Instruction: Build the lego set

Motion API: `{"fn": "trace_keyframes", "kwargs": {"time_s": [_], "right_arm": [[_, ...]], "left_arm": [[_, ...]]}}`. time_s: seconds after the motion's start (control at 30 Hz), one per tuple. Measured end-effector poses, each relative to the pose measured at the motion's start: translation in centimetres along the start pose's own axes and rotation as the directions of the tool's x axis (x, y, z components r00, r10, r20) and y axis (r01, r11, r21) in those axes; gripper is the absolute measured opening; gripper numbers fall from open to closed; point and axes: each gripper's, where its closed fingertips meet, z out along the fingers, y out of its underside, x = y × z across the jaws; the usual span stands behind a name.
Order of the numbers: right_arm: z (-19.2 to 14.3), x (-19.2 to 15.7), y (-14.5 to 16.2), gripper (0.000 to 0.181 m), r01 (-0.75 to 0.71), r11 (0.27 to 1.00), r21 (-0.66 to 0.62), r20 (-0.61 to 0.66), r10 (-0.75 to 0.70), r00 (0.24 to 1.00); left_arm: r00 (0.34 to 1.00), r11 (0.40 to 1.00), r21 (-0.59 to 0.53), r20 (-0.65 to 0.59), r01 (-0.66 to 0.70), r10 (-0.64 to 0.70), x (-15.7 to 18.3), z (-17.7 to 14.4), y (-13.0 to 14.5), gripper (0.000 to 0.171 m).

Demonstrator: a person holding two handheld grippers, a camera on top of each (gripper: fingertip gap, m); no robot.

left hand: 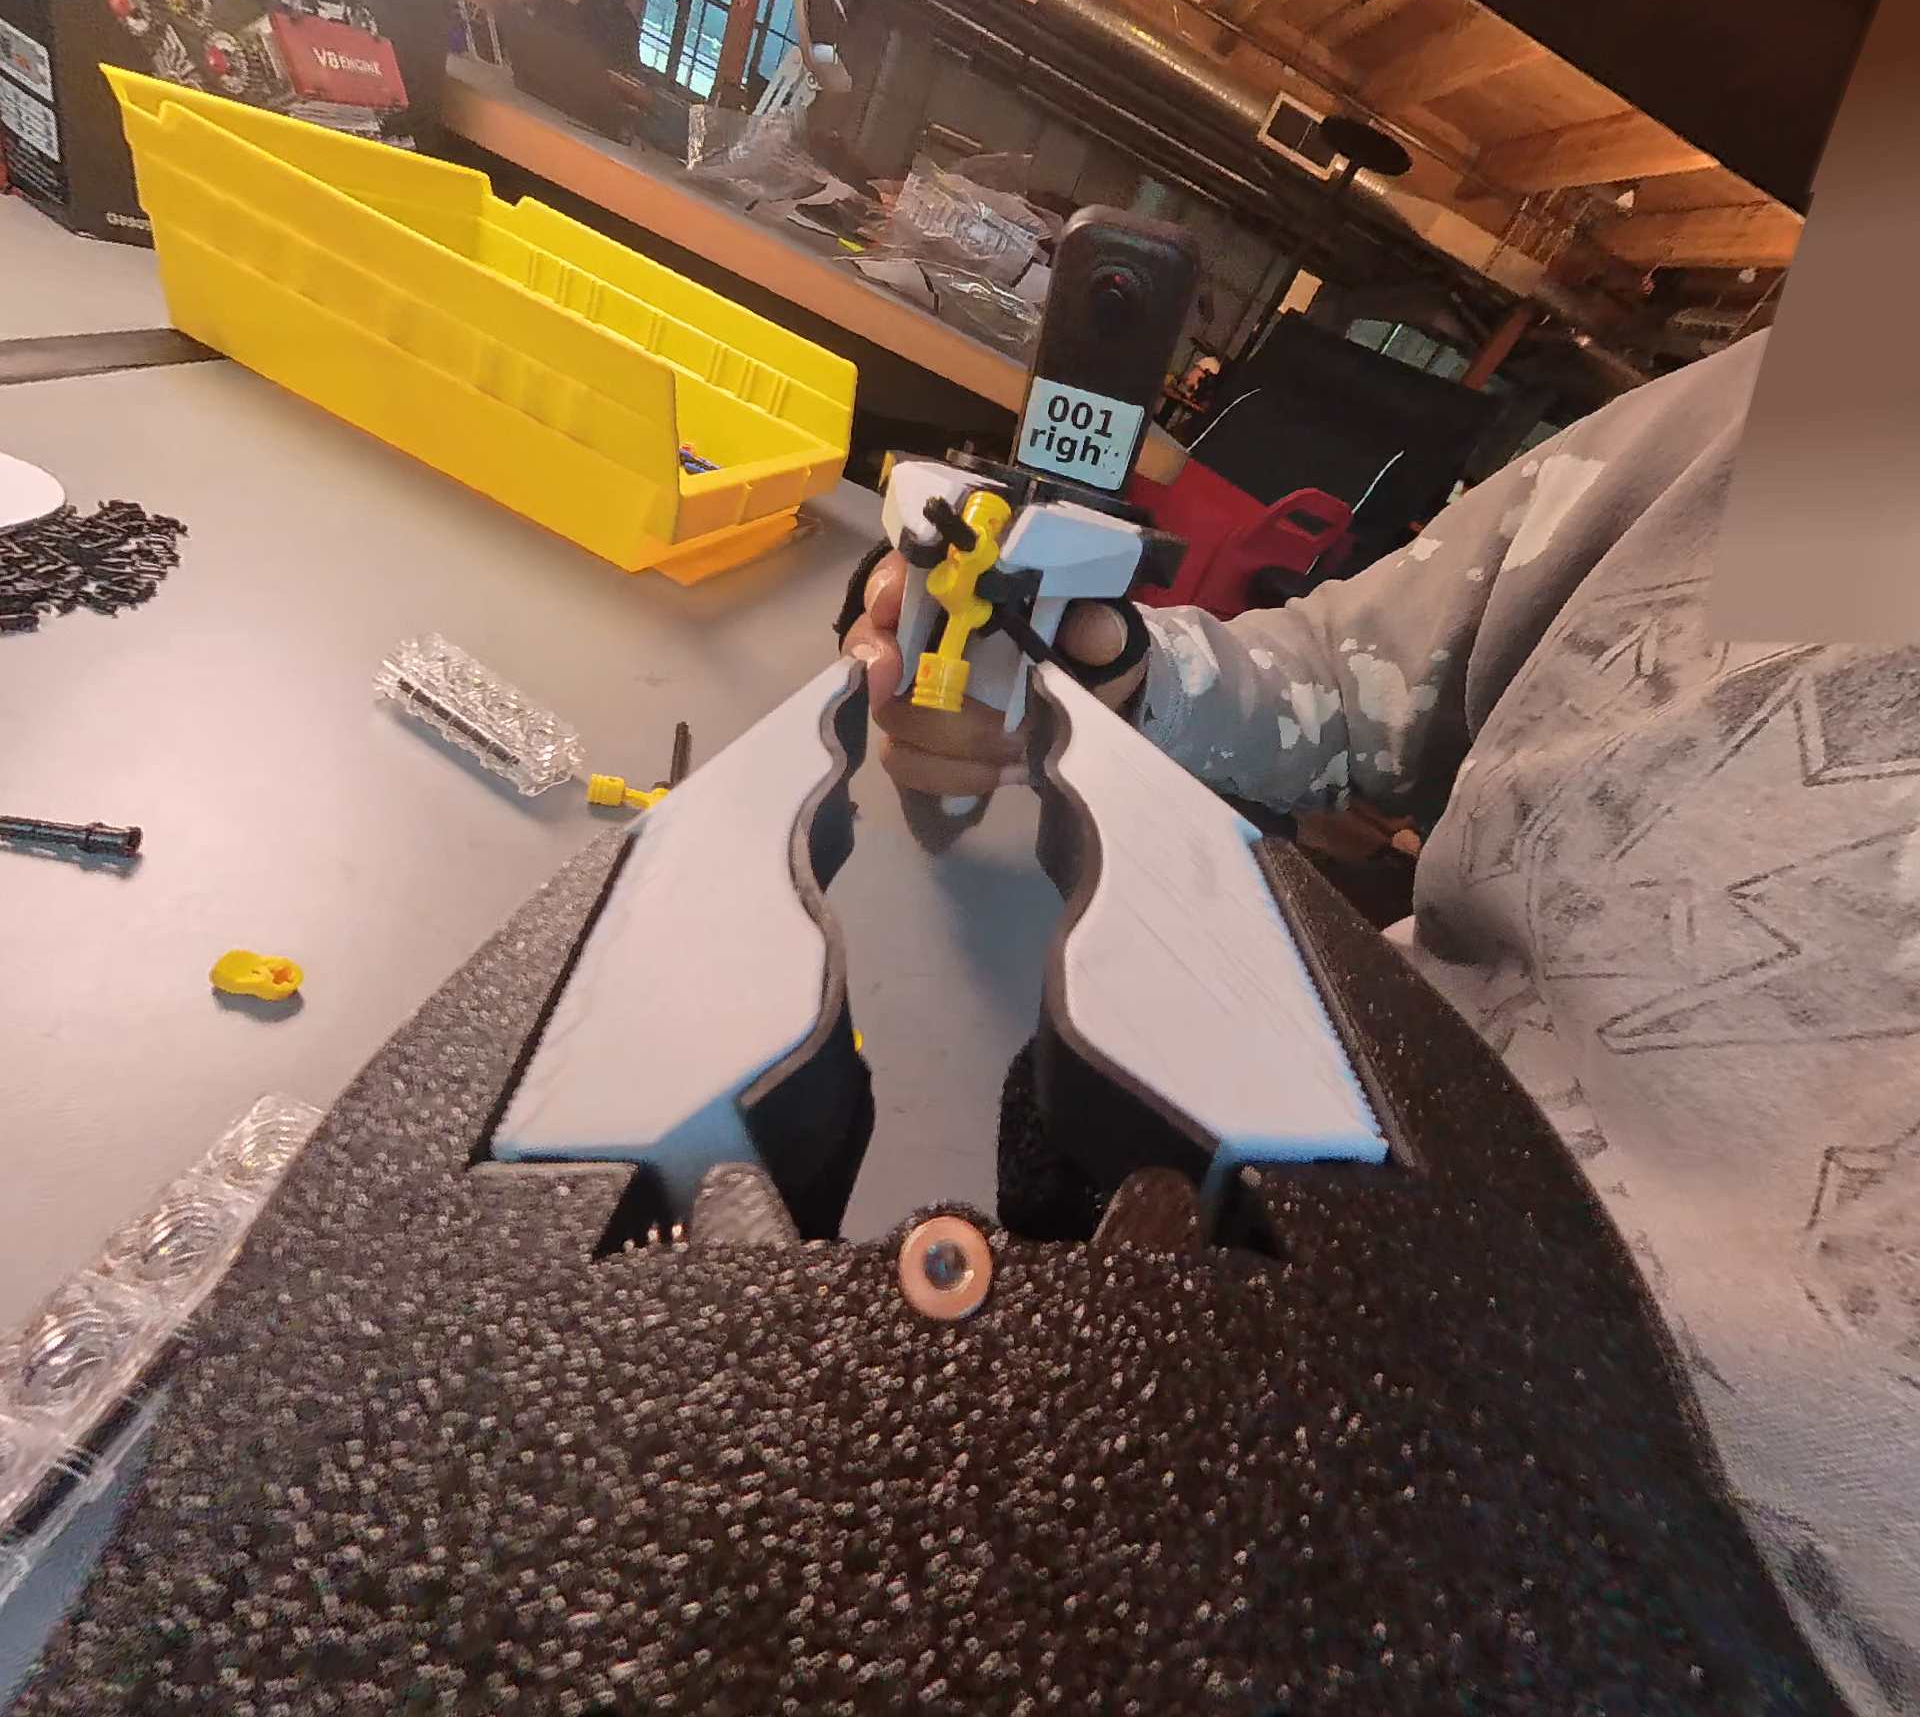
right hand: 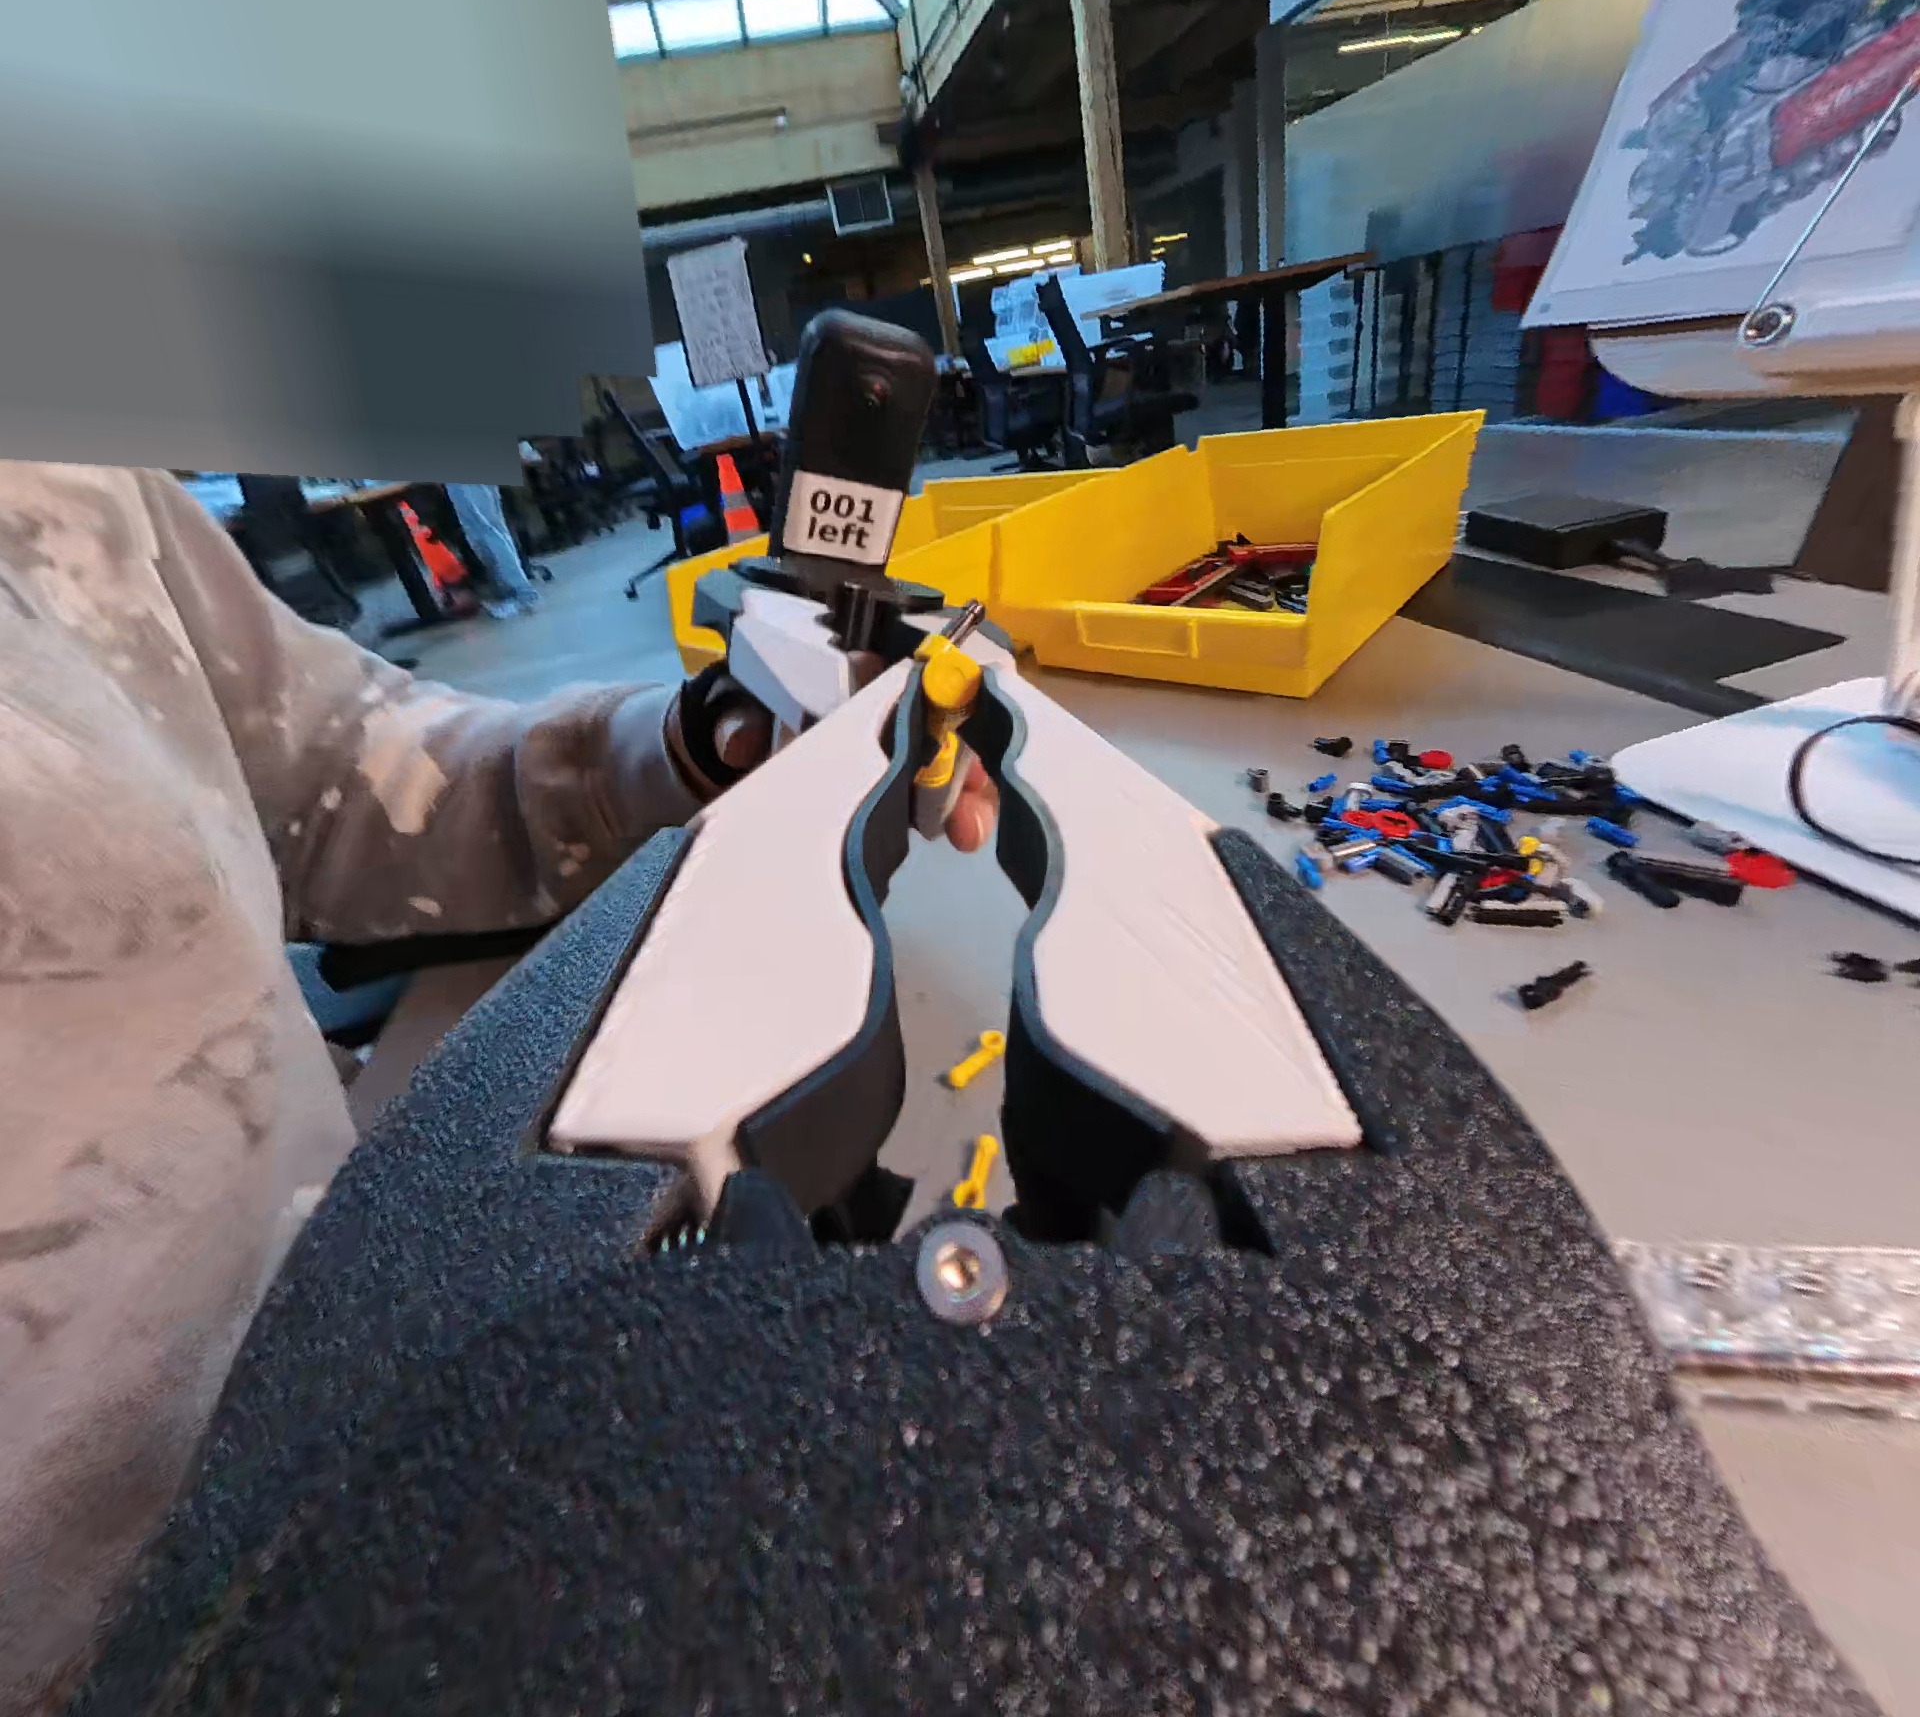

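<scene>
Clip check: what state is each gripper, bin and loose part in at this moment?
left gripper: open, empty.
right gripper: shut on the yellow piston piece.
yellow bin: upright, red and black parts inside.
yellow connector: lying loose, untouched.

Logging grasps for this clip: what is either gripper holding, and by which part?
Right gripper pinches the yellow-and-black toy crank-and-piston assembly near its upper yellow joint. Left gripper is open and holds nothing.
</scene>
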Motion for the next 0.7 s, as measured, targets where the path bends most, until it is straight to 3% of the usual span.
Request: {"fn": "trace_keyframes", "kwargs": {"time_s": [0.1, 0.17, 0.27, 0.37, 0.47, 0.5, 0.7], "right_arm": [[0.2, 0.0, -0.5, 0.009, -0.102, 0.993, 0.057, 0.019, 0.101, 0.995], [0.3, -0.2, -0.8, 0.008, -0.130, 0.987, 0.091, 0.030, 0.128, 0.991], [0.3, -0.1, -1.2, 0.009, -0.163, 0.977, 0.137, 0.039, 0.160, 0.986], [0.1, 0.4, -1.6, 0.009, -0.176, 0.970, 0.166, 0.031, 0.174, 0.984], [0.1, 0.6, -1.4, 0.008, -0.152, 0.976, 0.158, 0.021, 0.151, 0.988], [0.2, 0.5, -1.2, 0.009, -0.139, 0.980, 0.145, 0.022, 0.137, 0.990], [-0.5, 0.4, -1.0, 0.029, 0.107, 0.994, 0.017, 0.049, -0.107, 0.993]], "left_arm": [[1.000, 1.000, 0.004, 0.005, 0.016, -0.016, 0.2, 0.8, 0.1, 0.035], [0.991, 0.990, 0.057, -0.044, 0.131, -0.129, 0.5, 1.3, -0.3, 0.035], [0.919, 0.925, 0.105, -0.194, 0.366, -0.342, 1.3, 1.7, -0.8, 0.034], [0.869, 0.885, 0.102, -0.270, 0.455, -0.416, 2.2, 2.3, -0.9, 0.031], [0.861, 0.875, 0.108, -0.270, 0.471, -0.430, 2.4, 2.8, -1.0, 0.017], [0.855, 0.868, 0.114, -0.273, 0.483, -0.440, 2.3, 2.7, -1.0, 0.005], [0.784, 0.810, 0.035, -0.283, 0.585, -0.553, 1.7, 1.8, -0.1, 0.004]]}}
